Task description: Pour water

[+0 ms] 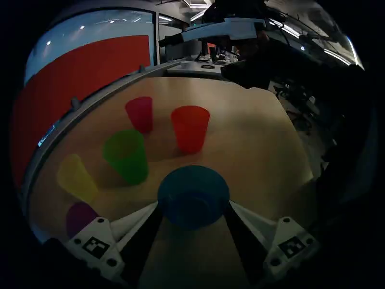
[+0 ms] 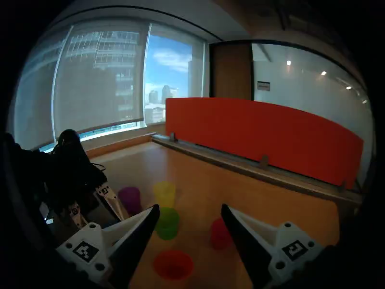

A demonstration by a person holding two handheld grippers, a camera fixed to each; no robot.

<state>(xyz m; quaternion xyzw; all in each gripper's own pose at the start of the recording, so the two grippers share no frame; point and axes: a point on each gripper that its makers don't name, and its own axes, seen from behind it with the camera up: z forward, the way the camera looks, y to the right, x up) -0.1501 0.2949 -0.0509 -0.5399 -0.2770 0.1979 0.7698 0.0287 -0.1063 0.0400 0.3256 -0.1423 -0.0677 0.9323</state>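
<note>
Behind everything stands the long red partition (image 1: 82,77), running along the far edge of the wooden table (image 1: 260,144). Six plastic cups are on or over that table.

My left gripper (image 1: 192,208) is clamped on the blue cup (image 1: 192,190), one finger pressing each side, with the cup upright at the near edge. Its inside looks dark and I cannot tell whether water is in it.

Beyond it the red cup (image 1: 190,127) stands upright, with the pink cup (image 1: 140,113) just behind and to its left. The green cup (image 1: 126,155), the yellow cup (image 1: 76,177) and the purple cup (image 1: 79,216) trail off to the left, each apart from the others. All are translucent, and no water level shows in any of them.

My right gripper (image 2: 190,214) hangs above the group with its fingers spread wide and nothing between them. From there the red cup's mouth faces up, and I cannot tell its contents.
</note>
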